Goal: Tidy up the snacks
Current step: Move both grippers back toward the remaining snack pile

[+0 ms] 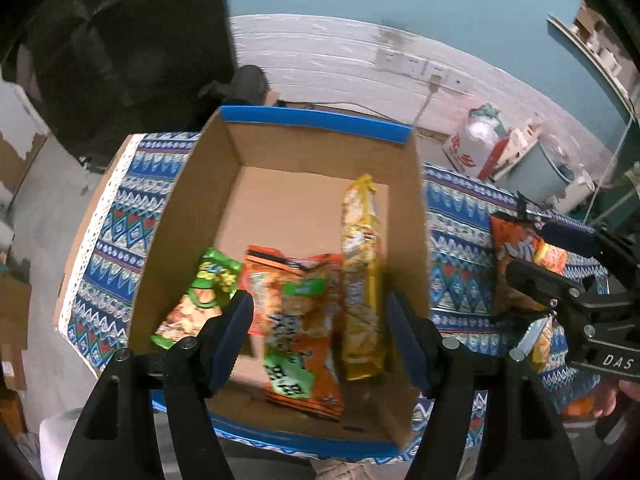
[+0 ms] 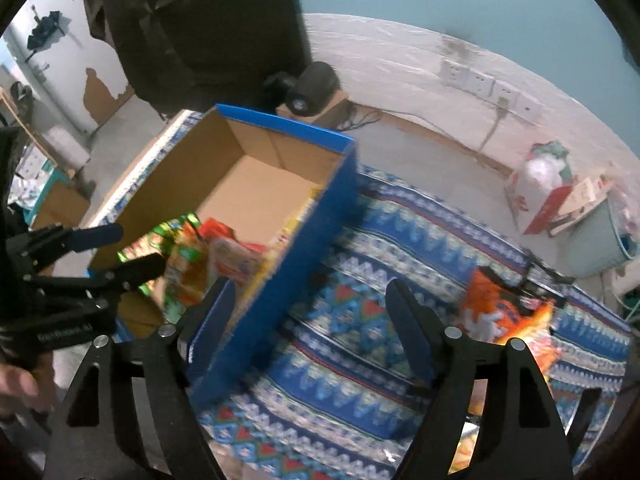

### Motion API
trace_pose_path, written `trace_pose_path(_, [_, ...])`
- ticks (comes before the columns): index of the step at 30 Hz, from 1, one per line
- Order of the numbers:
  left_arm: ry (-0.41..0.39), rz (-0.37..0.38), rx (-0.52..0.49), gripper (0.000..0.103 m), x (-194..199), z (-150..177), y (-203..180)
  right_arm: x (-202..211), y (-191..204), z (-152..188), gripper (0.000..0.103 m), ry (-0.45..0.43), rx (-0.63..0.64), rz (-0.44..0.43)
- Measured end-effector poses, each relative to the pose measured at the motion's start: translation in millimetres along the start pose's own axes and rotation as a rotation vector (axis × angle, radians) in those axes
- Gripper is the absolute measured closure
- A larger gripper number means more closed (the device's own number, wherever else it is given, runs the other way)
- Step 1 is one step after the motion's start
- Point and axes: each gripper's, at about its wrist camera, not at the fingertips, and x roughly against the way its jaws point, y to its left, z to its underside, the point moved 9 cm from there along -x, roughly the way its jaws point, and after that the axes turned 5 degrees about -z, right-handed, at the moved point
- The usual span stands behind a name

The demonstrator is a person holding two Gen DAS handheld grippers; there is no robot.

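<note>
1. Left wrist view, foreground: the left gripper (image 1: 320, 316) hovers over the near end of the cardboard box (image 1: 192, 216), its blue-padded fingers (image 1: 234, 336) spread wide and holding nothing.
2. Inside the box, at its near end, three snack packs lie side by side: a green snack bag (image 1: 200, 300) on the left, an orange-and-green snack bag (image 1: 304, 336) in the middle, and a long yellow snack pack (image 1: 360, 280) against the right wall.
3. The far half of the box floor is bare cardboard; the box rim is edged in blue.
4. At the right of the same view, the right gripper (image 1: 532, 256) hangs above the patterned tablecloth (image 1: 116, 220), over an orange snack bag (image 1: 516, 248) lying outside the box.
5. Right wrist view, foreground: the right gripper's (image 2: 312, 312) fingers (image 2: 408, 320) stand apart and empty, over the cloth just beside the box's blue outer wall.
6. To the right of these fingers, the orange snack bag (image 2: 492, 312) lies on the cloth with further wrappers near it, blurred.
7. At the left edge, the left gripper (image 2: 120, 248) reaches over the box, fingers parted.
8. Background: a black camera (image 2: 312, 84) sits on a small carton behind the table, and a white wall carries sockets (image 2: 476, 76).
</note>
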Motion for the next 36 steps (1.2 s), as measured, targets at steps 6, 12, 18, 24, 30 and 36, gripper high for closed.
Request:
trace_pose_path(6, [0.000,-0.012,-0.085,0.027,2,3,-40,19,-39,20,0.024,-0.010,-0.030,0.043])
trace_pose_path(12, [0.013,-0.014,-0.168,0.027,3,7,-82,37,-77,39,0.024,-0.015,-0.073,0.078])
trace_pose_path(18, [0.021,0.002,-0.233,0.025,4,3,-123,55,-108,55,0.024,-0.017,-0.087,0.111])
trace_pose_path(24, [0.030,0.005,-0.301,0.023,0,-3,-165,65,-138,68,0.024,0.035,-0.026,0.160])
trace_pose_path(30, [0.068,0.006,-0.353,0.023,-20,-8,-189,62,-179,70,0.023,0.103,0.015,0.169])
trace_pose_path(36, [0.134,0.020,-0.378,0.023,-50,-14,-203,36,-202,77,0.023,0.173,0.079,0.135])
